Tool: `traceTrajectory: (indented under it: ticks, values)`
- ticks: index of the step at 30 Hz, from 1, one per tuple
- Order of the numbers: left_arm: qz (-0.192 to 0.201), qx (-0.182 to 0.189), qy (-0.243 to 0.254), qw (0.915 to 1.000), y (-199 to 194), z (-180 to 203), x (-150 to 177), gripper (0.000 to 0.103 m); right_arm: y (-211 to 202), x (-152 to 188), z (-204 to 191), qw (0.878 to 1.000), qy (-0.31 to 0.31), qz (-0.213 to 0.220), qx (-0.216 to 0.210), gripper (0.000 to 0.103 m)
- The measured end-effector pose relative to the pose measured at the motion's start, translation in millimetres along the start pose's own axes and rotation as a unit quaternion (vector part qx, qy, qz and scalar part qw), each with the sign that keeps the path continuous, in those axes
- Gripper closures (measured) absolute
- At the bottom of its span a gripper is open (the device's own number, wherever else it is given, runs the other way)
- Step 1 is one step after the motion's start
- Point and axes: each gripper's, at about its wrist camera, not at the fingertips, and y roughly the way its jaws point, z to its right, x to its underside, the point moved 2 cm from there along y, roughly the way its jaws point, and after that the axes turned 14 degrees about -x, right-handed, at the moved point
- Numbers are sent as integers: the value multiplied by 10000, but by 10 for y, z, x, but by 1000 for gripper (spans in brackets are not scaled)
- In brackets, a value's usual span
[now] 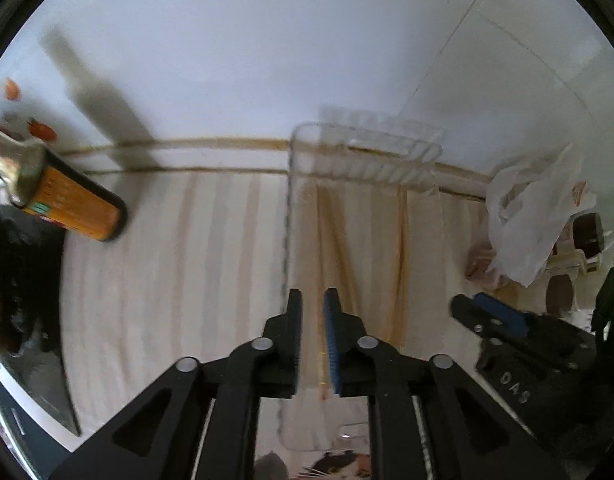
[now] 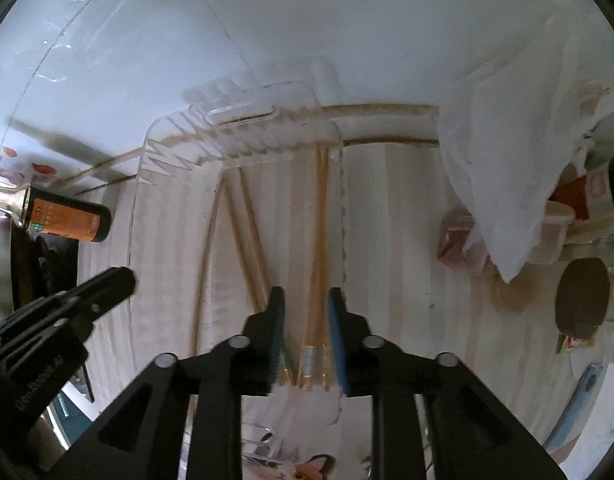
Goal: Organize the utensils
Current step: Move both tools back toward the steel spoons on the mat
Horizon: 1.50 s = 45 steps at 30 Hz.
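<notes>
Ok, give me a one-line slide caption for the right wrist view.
Right gripper open above bundled chopsticks inside a clear plastic tray, left gripper alongside.

Clear glossy plastic tray (image 2: 147,184), wooden chopsticks (image 2: 319,240), matt striped cloth (image 2: 387,240).

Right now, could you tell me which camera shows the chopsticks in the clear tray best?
The right wrist view: the chopsticks lie sharp inside the clear tray, several separately visible. The left wrist view shows only blurred tan streaks through the tray.
</notes>
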Motion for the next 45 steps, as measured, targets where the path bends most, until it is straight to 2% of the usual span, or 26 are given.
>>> traceTrajectory:
  ticks: [2, 3, 5, 6, 8, 11, 17, 25, 33, 38, 42, 45]
  values:
    - [235, -196, -24, 9995, -105, -76, 30, 64, -71, 26, -13, 9999, -53, 72, 67, 76]
    - [378, -288, -53, 9989, -156, -111, 48, 57, -129, 48, -17, 9998, -93, 137, 104, 73]
    - [644, -501, -100, 9966, -255, -170, 108, 34, -240, 105, -33, 9991, -189, 278, 263, 63]
    - [781, -592, -129, 9951, -300, -201, 146, 29, -264, 121, -43, 9987, -223, 341, 317, 60]
    - [1049, -741, -154, 9916, -389, -231, 239, 12, -343, 209, -37, 9976, -280, 475, 431, 39]
    - [1315, -796, -143, 9880, -482, -254, 421, 0, -484, 413, 10, 9937, -382, 746, 742, 25]
    - [1491, -853, -121, 9851, -625, -253, 696, 0, -737, 833, 64, 9853, -456, 1188, 1138, 5]
    - [1858, -715, -184, 9798, -1022, -296, 1081, 0, -1168, 1294, -78, 9711, -679, 1807, 1403, 2]
    - [2299, -533, -174, 9716, -1491, -365, 1438, 0, -1747, 1756, -259, 9574, -737, 2444, 1347, 1]
    - [2401, -582, -208, 9688, -1624, -411, 1644, 0, -1998, 2028, -299, 9564, -558, 2724, 898, 1]
    - [2301, -520, -77, 9717, -1503, -344, 1789, 0, -2080, 2257, -159, 9536, -253, 2937, 605, 1]
    - [2041, -418, 116, 9780, -1288, -195, 1907, 0, -2015, 2414, 99, 9550, 222, 2869, 718, 1]
